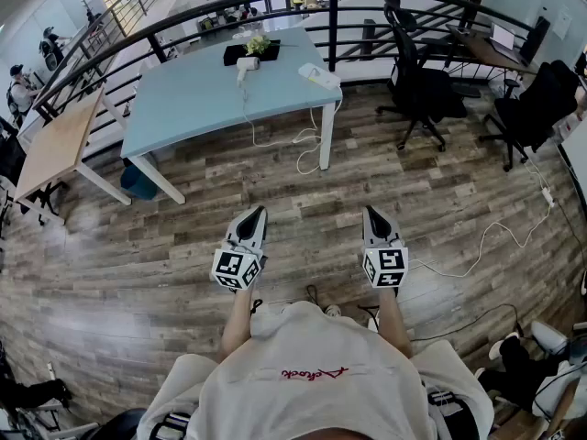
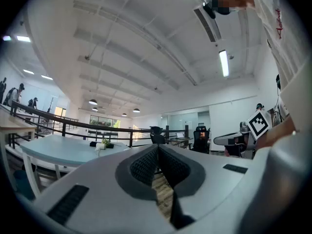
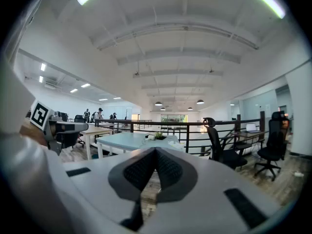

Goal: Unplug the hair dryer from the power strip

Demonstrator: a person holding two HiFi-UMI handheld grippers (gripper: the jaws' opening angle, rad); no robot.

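While the left tool (image 1: 256,213) and right tool (image 1: 371,213) hang closed and empty, well short of the desk (image 1: 183,104), the sound move is to step in, steady the power strip (image 1: 318,76) at the far right corner and pull the plug straight; the hair dryer (image 1: 246,64) lies by the far edge, its long axis seemingly running toward the near edge.

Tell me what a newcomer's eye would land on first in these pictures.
The left gripper and the right gripper are held out side by side over the wood floor, both shut and empty. Beyond them a pale blue table stands by the black railing. It has a white hair dryer at its far end and a white power strip at its right corner, with cords dangling floorward.
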